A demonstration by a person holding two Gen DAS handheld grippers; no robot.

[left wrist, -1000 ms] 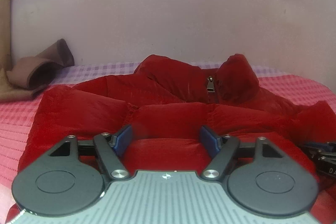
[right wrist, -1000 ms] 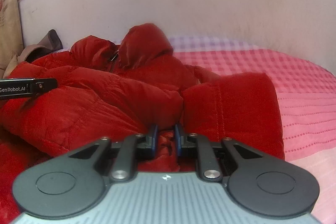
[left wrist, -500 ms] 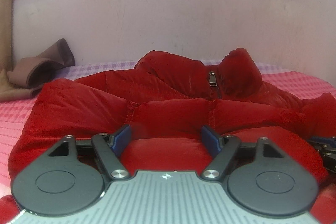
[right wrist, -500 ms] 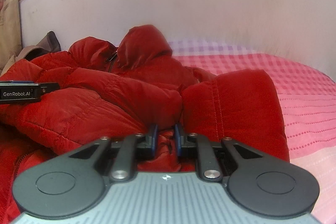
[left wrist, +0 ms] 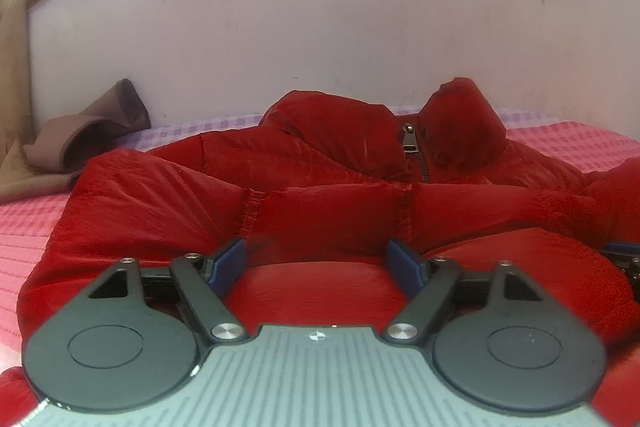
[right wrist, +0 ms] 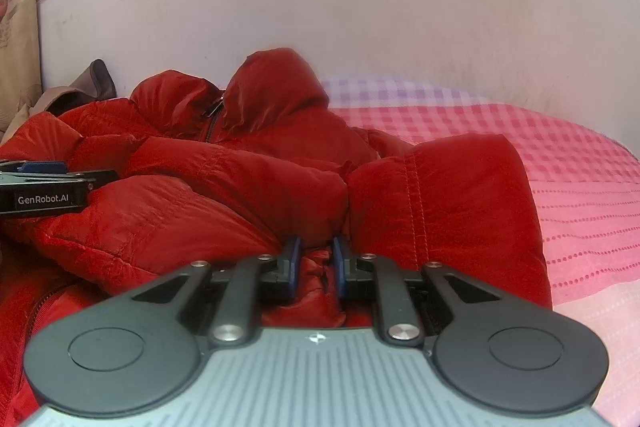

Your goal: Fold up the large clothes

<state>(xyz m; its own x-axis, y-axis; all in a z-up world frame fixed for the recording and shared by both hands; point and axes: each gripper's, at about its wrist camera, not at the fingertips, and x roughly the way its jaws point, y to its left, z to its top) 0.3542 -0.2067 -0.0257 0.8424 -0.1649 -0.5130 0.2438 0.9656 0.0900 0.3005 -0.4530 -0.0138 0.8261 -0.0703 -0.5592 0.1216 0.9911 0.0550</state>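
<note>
A red puffer jacket (left wrist: 328,203) lies bunched up on a bed covered with a pink checked bedspread (right wrist: 580,195), close to a pale wall (left wrist: 320,27) at the far side. Its hood (left wrist: 464,119) stands up in a peak at the far end, and a dark metal zipper (left wrist: 412,151) runs down just left of the hood in the left wrist view. The left tool (left wrist: 318,261) sits low over the near part of the jacket with its blue pads (left wrist: 230,263) standing wide apart; its jaws have just been opening a little further, and padded fabric bulges up between them without either pad pressing on it. The right tool (right wrist: 316,259) has its jaws drawn close together, pinching a fold of the jacket's red cloth between its blue pads (right wrist: 294,259). Just right of that grip a thick padded part of the jacket (right wrist: 448,211) stands up, its stitched seam running down its face. In the right wrist view the left tool shows at the left edge, resting against the jacket. A brown garment (left wrist: 88,143) lies crumpled on the bed at the far left, near a beige curtain (left wrist: 12,47), well apart from the jacket's hood.
</note>
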